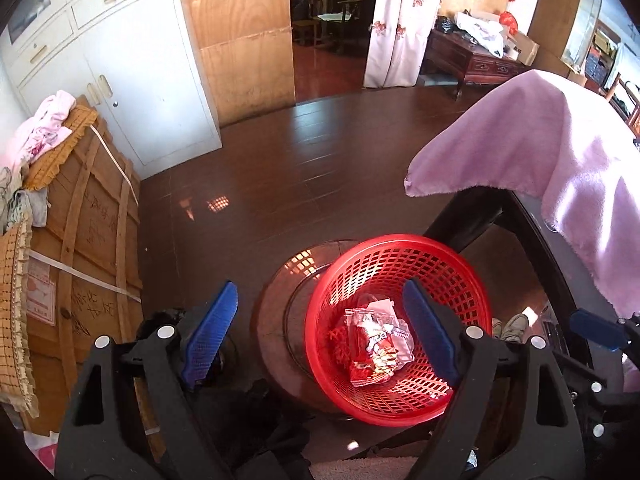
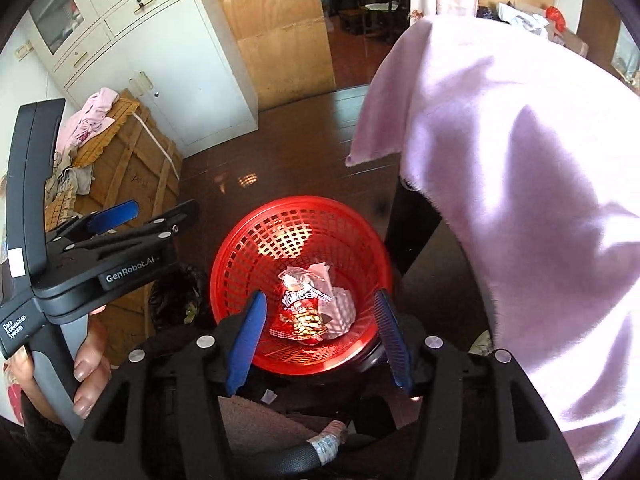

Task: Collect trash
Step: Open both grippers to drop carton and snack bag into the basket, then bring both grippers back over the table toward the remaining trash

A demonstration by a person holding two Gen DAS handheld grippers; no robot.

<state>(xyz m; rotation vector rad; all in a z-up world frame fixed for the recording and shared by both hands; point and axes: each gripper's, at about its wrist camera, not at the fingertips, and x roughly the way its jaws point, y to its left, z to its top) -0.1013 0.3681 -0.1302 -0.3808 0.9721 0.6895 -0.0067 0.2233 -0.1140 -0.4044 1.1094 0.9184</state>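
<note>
A red mesh basket [image 1: 440,264] stands on a round wooden stool [image 1: 276,320] and holds crumpled wrappers [image 1: 376,344], red and clear. It also shows in the right wrist view [image 2: 248,240], with the wrappers [image 2: 308,304] inside. My left gripper [image 1: 320,328] is open and empty, held above the basket's left side. My right gripper [image 2: 320,336] is open and empty, directly over the basket's near rim. The left gripper [image 2: 116,216] shows from the side in the right wrist view, held by a hand [image 2: 88,380].
A pink towel [image 1: 540,152] drapes over a dark table edge [image 1: 532,232] to the right; it fills the right side of the right wrist view [image 2: 520,200]. A wooden crate [image 1: 88,248] with cloths sits left, by a white cabinet [image 1: 152,80]. Dark tiled floor [image 1: 320,148] lies beyond.
</note>
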